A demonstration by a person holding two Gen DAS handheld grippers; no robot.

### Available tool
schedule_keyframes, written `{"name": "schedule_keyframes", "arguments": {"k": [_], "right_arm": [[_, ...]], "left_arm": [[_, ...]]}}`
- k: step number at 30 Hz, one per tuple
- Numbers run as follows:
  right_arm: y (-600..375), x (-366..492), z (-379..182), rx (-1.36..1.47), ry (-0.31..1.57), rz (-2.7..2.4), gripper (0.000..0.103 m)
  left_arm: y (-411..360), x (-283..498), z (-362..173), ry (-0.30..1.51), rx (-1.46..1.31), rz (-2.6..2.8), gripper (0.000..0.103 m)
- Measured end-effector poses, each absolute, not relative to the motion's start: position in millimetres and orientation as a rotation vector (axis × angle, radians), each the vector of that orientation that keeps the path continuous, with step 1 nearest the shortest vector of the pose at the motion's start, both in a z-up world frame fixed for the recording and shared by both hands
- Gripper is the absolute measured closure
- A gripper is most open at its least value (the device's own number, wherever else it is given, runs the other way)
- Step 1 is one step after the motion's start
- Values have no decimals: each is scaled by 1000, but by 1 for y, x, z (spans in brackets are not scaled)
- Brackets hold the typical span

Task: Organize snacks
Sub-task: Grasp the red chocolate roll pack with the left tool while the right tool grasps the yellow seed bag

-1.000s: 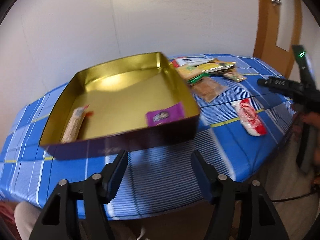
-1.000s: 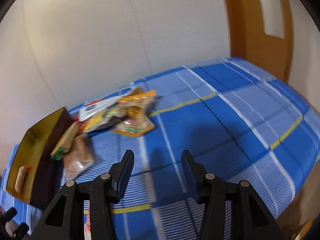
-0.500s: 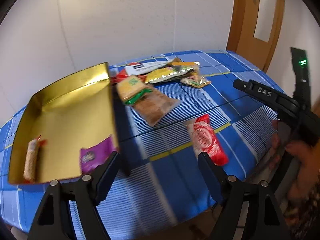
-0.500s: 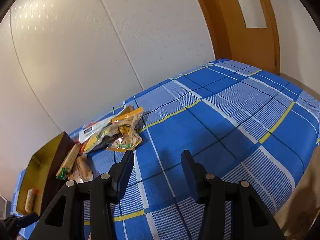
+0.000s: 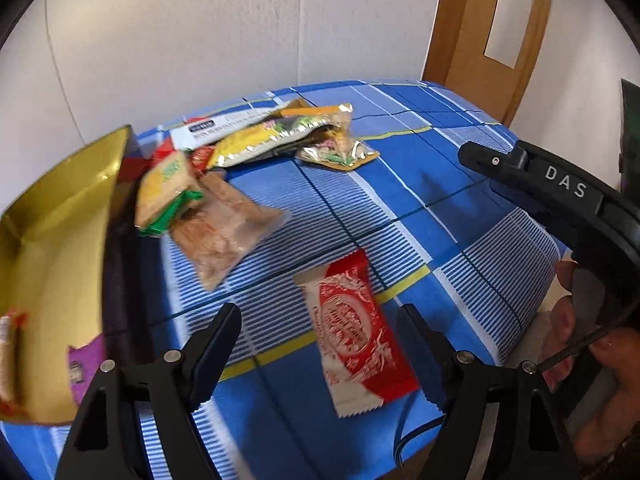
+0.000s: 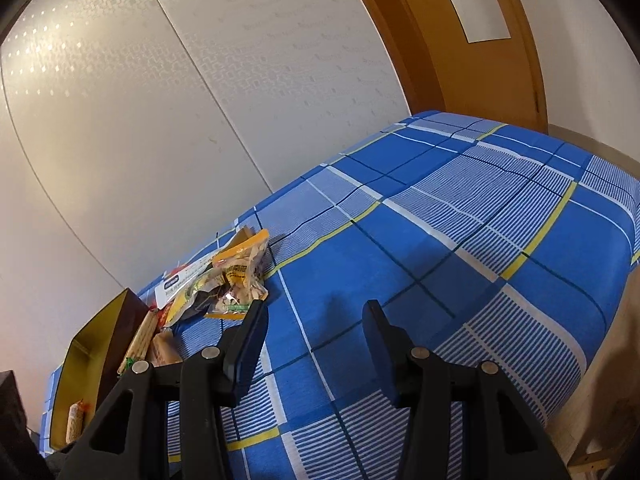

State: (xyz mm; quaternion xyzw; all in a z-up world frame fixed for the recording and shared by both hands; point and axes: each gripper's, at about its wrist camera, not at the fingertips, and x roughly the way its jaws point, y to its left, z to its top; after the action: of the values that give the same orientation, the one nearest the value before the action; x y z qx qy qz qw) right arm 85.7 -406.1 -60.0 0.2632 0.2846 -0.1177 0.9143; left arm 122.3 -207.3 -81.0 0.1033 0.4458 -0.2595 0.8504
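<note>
My left gripper (image 5: 320, 336) is open and empty, hovering just above a red and white snack packet (image 5: 354, 332) that lies between its fingers on the blue plaid cloth. A gold-lined tin box (image 5: 60, 220) at the left holds a purple packet (image 5: 86, 364) and a wrapped bar (image 5: 8, 356). A clear biscuit bag (image 5: 224, 228), a yellow-green packet (image 5: 168, 188) and a pile of foil packets (image 5: 280, 136) lie beside the box. My right gripper (image 6: 314, 332) is open and empty above bare cloth; it shows as a black body at the right of the left wrist view (image 5: 560, 188). The pile (image 6: 224, 280) and the box (image 6: 80, 360) sit to its left.
The table (image 6: 480, 240) with the blue plaid cloth stands against a white wall. A wooden door (image 6: 460, 40) is at the far right corner. The table's near edge runs just below both grippers.
My left gripper has swung right, from facing the tin box to hovering over the red packet. My right gripper has tilted upward, so the snack pile sits lower left in its view.
</note>
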Motion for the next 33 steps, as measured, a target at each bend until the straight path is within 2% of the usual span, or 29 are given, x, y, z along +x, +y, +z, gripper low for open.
{"name": "schedule_keyframes", "arguments": {"k": [2,3,4,6,7,13,18,29,30,31,33], "right_arm": [[-405,86,-59,530,583,-239,53],[-404,85,-58,528,578,-233,53],[-404,85,-57,524,574,-231,53],[-403,84,-56,510,567,-238,53],[-403,84,-56,508,567,-237,53],[-392,97,-57,451,601,-193,53],[-383,124,-64,417,672,-111,53],[-377,200,-86,374,801,-25,53],[-374,202,-87,364,804,-22,61],[-372,204,-87,353,806,-22,74],[-370,204,-87,349,806,-30,84]], "left_arm": [[-209,126,-87,961,216,-575,37],[-210,128,-90,973,212,-583,47],[-209,130,-94,979,218,-577,54],[-209,127,-93,944,255,-567,59],[-209,124,-93,924,273,-572,65],[-198,117,-99,819,318,-525,66],[-181,120,-104,802,217,-541,65],[-176,111,-108,738,221,-537,65],[-176,111,-108,736,217,-537,65],[-176,111,-108,736,214,-537,65],[-176,110,-108,736,211,-534,65]]}}
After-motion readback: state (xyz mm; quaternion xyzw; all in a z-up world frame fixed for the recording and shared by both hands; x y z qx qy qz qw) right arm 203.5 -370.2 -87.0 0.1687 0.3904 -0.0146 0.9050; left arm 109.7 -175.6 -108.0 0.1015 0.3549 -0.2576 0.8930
